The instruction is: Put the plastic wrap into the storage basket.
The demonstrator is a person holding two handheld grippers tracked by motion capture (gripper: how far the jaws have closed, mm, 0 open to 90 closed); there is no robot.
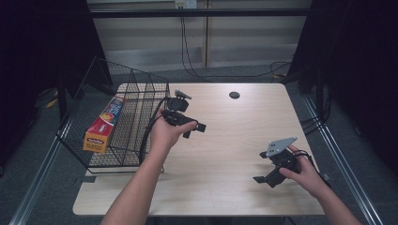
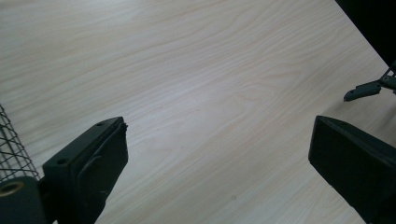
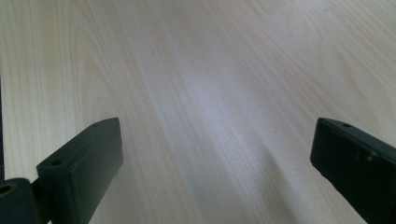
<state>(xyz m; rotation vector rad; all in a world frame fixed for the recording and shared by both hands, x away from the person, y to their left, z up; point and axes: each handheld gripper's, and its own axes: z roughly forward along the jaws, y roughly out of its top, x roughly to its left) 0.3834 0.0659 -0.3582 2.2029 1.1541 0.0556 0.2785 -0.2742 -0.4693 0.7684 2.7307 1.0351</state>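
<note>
My left gripper [image 1: 195, 130] hovers over the wooden table [image 1: 225, 140] just right of a black wire basket [image 1: 136, 101]. Its jaws stand wide apart with bare wood between them, so the left gripper [image 2: 217, 149] is open. A corner of the basket mesh [image 2: 11, 144] shows at the left edge of that view. My right gripper [image 1: 263, 180] sits low near the table's front right, held by a hand, with a grey plate [image 1: 280, 146] on top. The right gripper [image 3: 217, 151] is open too, with nothing between its jaws. A long orange and red box [image 1: 104, 125] lies inside the basket.
The basket hangs past the table's left edge. A dark round hole [image 1: 234, 95] marks the far middle of the table. Cables [image 1: 187, 51] run over the floor behind. The other gripper's jaw tip [image 2: 366, 89] shows at the right of the left gripper view.
</note>
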